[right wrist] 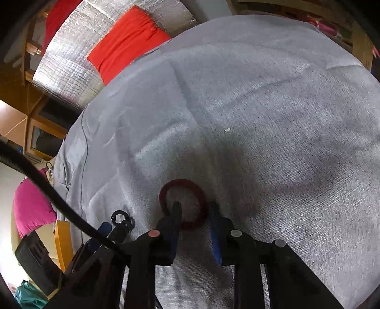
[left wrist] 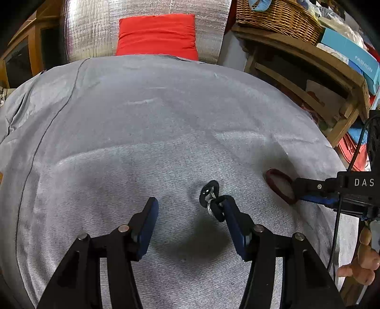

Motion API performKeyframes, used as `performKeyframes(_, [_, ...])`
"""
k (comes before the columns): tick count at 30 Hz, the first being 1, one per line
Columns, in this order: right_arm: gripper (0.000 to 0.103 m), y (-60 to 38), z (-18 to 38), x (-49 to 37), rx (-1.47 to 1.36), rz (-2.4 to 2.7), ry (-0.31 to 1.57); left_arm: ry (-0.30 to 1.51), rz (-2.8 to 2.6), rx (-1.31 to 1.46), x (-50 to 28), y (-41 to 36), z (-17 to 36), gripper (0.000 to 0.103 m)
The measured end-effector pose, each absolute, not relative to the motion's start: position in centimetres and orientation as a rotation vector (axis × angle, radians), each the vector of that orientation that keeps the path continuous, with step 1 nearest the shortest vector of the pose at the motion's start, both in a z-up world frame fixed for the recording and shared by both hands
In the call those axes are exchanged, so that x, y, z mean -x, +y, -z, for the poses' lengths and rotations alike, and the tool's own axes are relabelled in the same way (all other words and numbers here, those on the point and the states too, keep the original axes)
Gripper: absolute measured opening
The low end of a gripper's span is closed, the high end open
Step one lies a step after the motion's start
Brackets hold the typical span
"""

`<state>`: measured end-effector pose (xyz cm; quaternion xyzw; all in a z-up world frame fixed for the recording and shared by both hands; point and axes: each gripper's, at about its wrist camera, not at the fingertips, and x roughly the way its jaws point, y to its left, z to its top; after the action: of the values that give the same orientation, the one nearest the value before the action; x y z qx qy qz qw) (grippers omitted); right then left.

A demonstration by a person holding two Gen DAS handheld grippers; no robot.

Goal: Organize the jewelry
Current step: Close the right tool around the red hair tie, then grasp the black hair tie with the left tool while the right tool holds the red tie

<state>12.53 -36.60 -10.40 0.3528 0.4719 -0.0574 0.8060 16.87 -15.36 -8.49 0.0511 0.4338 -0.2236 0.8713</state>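
A black looped piece with a silver clasp (left wrist: 212, 200) lies on the grey cloth (left wrist: 142, 130), touching the right finger of my left gripper (left wrist: 190, 206), which is open above the cloth. A dark red bangle (left wrist: 280, 186) lies to the right. In the right wrist view the bangle (right wrist: 184, 204) lies flat, and my right gripper (right wrist: 193, 209) is open, its left finger inside the ring and its right finger outside the rim. The black piece (right wrist: 122, 219) shows at lower left beside the left gripper.
A red cushion (left wrist: 158, 35) leans on a silver quilted panel (left wrist: 90, 28) at the back. A wooden shelf (left wrist: 308, 69) with a wicker basket (left wrist: 277, 16) and boxes stands to the right. A pink cushion (right wrist: 30, 209) lies beyond the cloth's left edge.
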Motion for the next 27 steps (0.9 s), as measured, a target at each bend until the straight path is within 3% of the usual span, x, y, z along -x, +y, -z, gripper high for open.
performKeyframes(4, [0.026, -36.5, 10.3, -12.5, -0.747, 0.139, 1.009, 0.909, 0.472, -0.094, -17.0, -15.4, 8.4, 0.063])
performKeyframes(10, [0.037, -36.3, 10.3, -12.8, -0.740, 0.134, 1.012, 0.912, 0.480, -0.106, -17.0, -16.0, 8.6, 0.063])
performKeyframes(27, [0.038, -35.1, 10.2, -13.0, -0.676, 0.130, 1.013, 0.914, 0.456, -0.136, -17.2, -16.5, 8.7, 0.063])
